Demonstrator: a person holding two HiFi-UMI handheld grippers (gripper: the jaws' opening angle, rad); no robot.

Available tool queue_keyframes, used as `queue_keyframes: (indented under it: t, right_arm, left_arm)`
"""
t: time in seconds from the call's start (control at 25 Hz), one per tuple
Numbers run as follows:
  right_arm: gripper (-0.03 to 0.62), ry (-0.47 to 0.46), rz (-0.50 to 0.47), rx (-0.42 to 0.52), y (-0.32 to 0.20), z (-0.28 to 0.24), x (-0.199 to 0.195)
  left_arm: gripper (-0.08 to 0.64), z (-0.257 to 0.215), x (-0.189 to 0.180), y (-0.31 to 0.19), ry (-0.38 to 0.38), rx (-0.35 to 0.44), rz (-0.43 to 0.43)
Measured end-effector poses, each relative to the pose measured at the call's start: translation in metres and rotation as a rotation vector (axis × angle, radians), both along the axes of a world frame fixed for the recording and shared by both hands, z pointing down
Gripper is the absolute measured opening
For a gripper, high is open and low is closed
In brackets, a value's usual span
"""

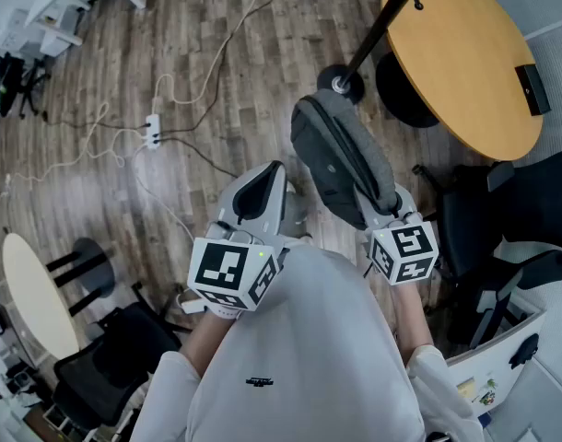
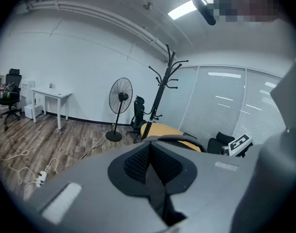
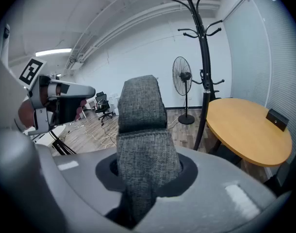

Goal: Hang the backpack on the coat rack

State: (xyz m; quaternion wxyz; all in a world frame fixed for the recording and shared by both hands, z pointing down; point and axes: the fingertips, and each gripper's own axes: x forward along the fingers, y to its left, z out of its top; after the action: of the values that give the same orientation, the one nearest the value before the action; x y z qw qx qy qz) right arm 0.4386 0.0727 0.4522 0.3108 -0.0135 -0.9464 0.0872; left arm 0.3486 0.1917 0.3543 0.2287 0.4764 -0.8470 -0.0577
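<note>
A dark grey backpack hangs in the air in front of me, held up by its woven grey strap. My right gripper is shut on that strap, which fills the gap between its jaws. My left gripper is level with it to the left, apart from the bag, jaws together with nothing between them. The black coat rack stands just beyond the backpack, its round base on the wooden floor and its hooks above the bag.
A round wooden table stands right of the rack with a small black box on it. Black office chairs crowd the right. A power strip with loose cables lies on the floor at left. A standing fan is behind.
</note>
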Motion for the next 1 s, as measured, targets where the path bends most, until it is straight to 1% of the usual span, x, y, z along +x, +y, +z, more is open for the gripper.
queue_keyframes:
  t: [0.08,0.28,0.36,0.52,0.64,0.72,0.84,1.0]
  right_arm:
    - [0.097,-0.015,0.014,0.014,0.016,-0.008,0.029]
    - [0.097,-0.027,0.041,0.027,0.048,-0.021,0.096]
    - [0.097,-0.017,0.053,0.025,0.057,-0.021,0.121]
    - [0.097,0.014,0.079,0.005,0.072,-0.015,0.159]
    - [0.097,0.032,0.085,-0.005,0.079,-0.009,0.178]
    - [0.098,0.036,0.090,-0.010,0.082,-0.008,0.183]
    - [0.098,0.039,0.102,-0.015,0.091,-0.007,0.183]
    - [0.098,0.031,0.110,-0.006,0.102,-0.008,0.171]
  left_arm:
    - [0.018,-0.002,0.033,0.016,0.006,0.003,0.011]
    - [0.018,0.005,0.105,0.048,0.030,-0.029,0.053]
    - [0.018,0.004,0.127,0.056,0.030,-0.033,0.068]
    - [0.018,-0.002,0.157,0.063,0.027,-0.031,0.093]
    - [0.018,-0.007,0.171,0.067,0.018,-0.030,0.107]
    - [0.018,-0.009,0.174,0.072,0.014,-0.028,0.107]
    - [0.018,-0.008,0.174,0.084,0.018,-0.027,0.105]
    - [0.018,-0.005,0.160,0.093,0.030,-0.012,0.110]
